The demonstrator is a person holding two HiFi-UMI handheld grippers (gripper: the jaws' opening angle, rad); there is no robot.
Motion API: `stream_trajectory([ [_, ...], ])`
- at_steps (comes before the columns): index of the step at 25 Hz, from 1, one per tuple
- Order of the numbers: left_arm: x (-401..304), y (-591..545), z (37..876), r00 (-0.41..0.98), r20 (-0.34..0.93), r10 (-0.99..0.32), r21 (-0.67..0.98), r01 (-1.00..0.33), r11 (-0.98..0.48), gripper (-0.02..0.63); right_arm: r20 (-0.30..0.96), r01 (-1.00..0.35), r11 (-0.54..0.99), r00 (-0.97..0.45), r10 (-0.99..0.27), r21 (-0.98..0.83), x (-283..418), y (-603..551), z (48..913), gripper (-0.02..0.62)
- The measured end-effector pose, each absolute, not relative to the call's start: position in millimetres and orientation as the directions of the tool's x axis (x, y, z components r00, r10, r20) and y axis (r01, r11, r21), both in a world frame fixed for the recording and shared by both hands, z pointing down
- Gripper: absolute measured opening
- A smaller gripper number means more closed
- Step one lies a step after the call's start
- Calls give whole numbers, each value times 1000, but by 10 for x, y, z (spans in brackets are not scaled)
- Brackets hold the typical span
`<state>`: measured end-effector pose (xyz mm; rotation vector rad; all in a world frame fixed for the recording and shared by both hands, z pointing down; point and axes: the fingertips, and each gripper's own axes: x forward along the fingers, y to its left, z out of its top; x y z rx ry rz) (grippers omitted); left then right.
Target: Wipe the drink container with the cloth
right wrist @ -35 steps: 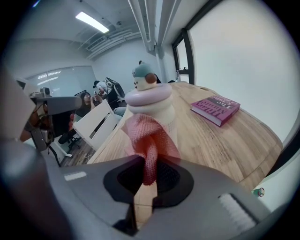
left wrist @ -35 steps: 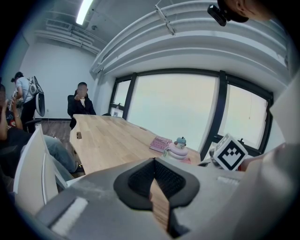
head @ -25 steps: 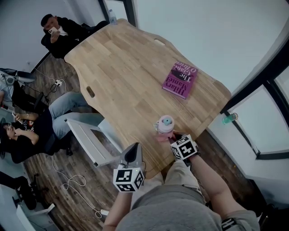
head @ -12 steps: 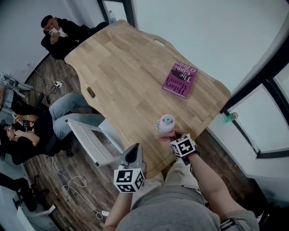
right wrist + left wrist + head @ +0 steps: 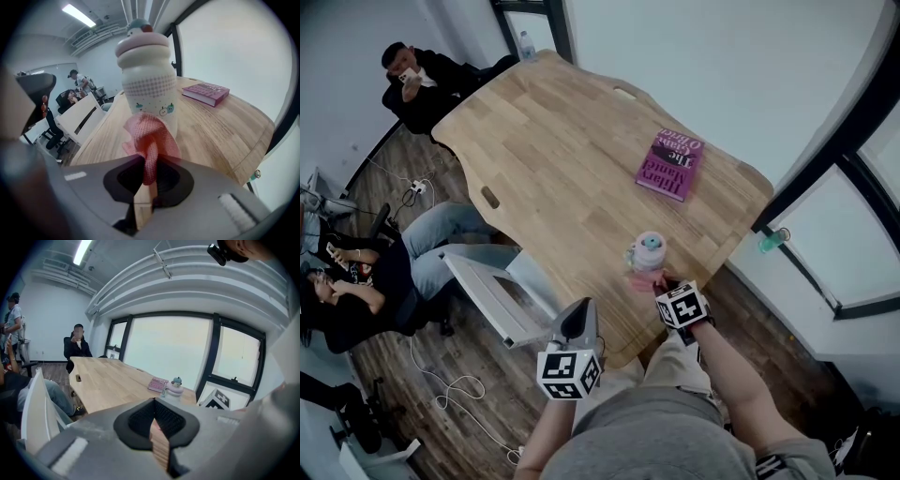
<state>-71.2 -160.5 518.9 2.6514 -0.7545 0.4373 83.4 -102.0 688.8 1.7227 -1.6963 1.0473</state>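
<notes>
Pink cloth (image 5: 150, 140), clenched in the right gripper (image 5: 146, 180), is touching the drink container (image 5: 147, 84) low down; the left gripper (image 5: 153, 425), closed on nothing, is hovering well apart from the container.

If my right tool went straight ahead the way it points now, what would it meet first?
The drink container, probably: it stands directly ahead of the right tool, whose clamped pink cloth seems to touch its lower side.
</notes>
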Motion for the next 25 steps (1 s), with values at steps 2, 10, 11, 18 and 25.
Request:
stream_trajectory([
  [2,-754,-1606,5167,817,373,-439,242,-542,-804,2,791,-982,-101,-66,-608,-159,750,-972,6833,33],
  [10,-930,-1573,5121,842,342,-418,242,-509,-826,2,720,-975,-141,-27,-694,-172,452,-822,6443,34],
  [11,-953,-1569,5122,843,341,-416,243,-507,-827,2,705,-974,-144,-22,-709,-175,419,-816,6363,33],
  [18,-1032,-1543,5067,853,321,-411,239,-493,-837,2,589,-965,-153,-1,-808,-213,197,-770,5745,34],
  [25,-1102,-1555,4954,859,290,-422,228,-490,-841,2,473,-971,-102,-14,-881,-217,-69,-812,5186,34],
])
